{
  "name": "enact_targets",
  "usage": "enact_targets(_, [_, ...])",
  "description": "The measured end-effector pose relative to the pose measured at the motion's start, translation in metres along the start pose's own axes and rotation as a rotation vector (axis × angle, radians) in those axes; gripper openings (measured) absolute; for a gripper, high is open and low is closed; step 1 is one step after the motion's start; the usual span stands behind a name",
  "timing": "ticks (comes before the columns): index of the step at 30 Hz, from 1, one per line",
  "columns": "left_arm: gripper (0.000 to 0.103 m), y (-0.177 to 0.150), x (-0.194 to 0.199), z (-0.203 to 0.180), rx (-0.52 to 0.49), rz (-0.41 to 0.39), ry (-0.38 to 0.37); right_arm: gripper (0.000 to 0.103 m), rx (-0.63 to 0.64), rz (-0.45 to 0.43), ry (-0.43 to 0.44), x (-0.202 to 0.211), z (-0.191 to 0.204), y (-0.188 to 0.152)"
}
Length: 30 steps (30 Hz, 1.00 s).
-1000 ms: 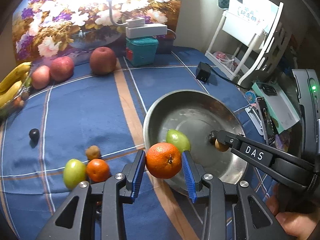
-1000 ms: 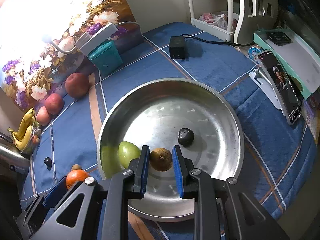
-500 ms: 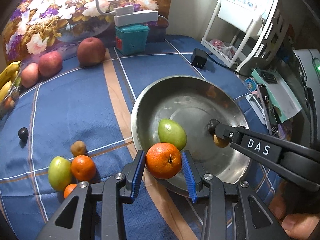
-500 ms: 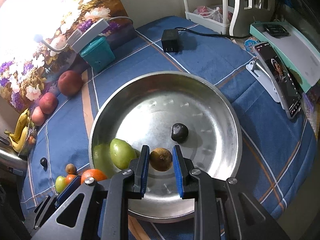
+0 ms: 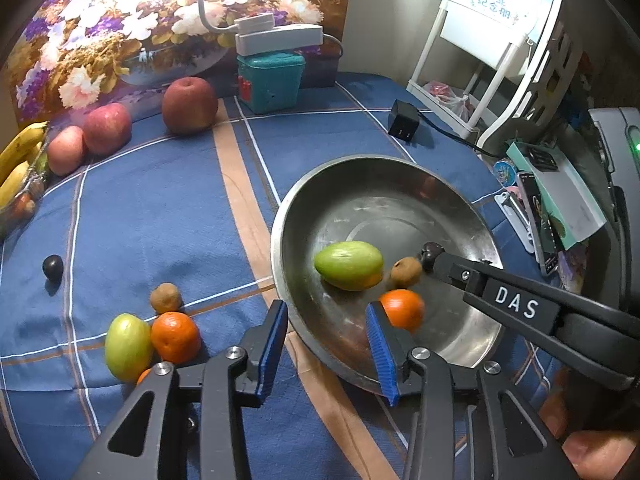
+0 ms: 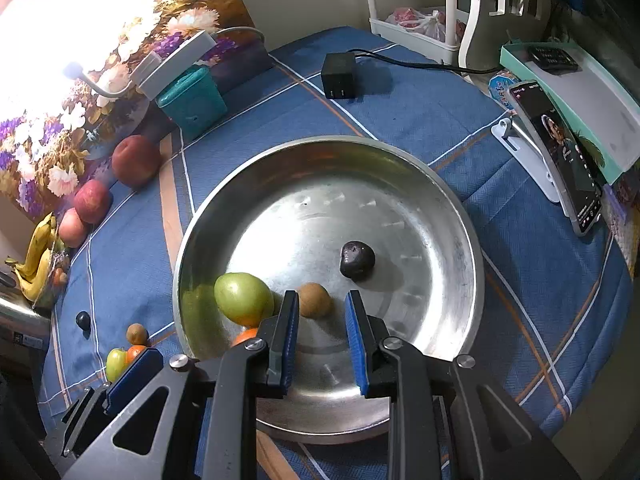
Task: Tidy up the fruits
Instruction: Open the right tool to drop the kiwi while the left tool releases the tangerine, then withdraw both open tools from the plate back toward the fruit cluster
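Fruits were split between the metal bowl and the blue-clothed desk. Our left tongs stood released over the near rim, their jaws having just been opening, with nothing between them; an orange lay in the bowl just past the right pad. Our right tongs were clenched narrow but pinched nothing, and a brown kiwi sat just ahead of their tips. Beside it lay a green fruit and a dark fruit. Out on the desk we saw a second orange touching another green fruit, with three apples farther back.
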<state>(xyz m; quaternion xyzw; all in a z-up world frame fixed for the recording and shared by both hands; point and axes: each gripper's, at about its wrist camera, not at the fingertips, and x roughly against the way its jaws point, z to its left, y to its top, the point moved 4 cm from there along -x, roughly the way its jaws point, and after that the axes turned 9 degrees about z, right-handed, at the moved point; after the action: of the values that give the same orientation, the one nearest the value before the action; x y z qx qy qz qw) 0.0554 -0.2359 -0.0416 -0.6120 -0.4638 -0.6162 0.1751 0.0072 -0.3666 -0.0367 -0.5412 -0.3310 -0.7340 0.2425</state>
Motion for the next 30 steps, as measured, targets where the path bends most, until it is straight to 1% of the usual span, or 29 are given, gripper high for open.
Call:
enact_targets(6, [0.047, -0.001, -0.002, 0.008, 0.027, 0.020, 0.038, 0.025, 0.011, -0.003, 0.001, 0.002, 0.003, 0.000])
enact_targets(14, [0.048, -0.006, -0.002, 0.039, 0.142, 0.062, 0.098, 0.025, 0.027, -0.002, -0.002, 0.001, 0.008, -0.001])
enact_targets(22, [0.047, -0.013, 0.011, 0.093, 0.306, 0.043, 0.168, 0.025, 0.065, 0.005, 0.004, 0.000, 0.018, -0.004])
enact_targets(25, [0.047, -0.016, 0.018, 0.112, 0.366, 0.031, 0.171, 0.025, 0.086, 0.008, 0.005, -0.001, 0.024, -0.005])
enact_targets(30, [0.047, -0.017, 0.026, 0.127, 0.420, 0.016, 0.177, 0.025, 0.122, 0.009, 0.011, 0.000, 0.035, -0.009])
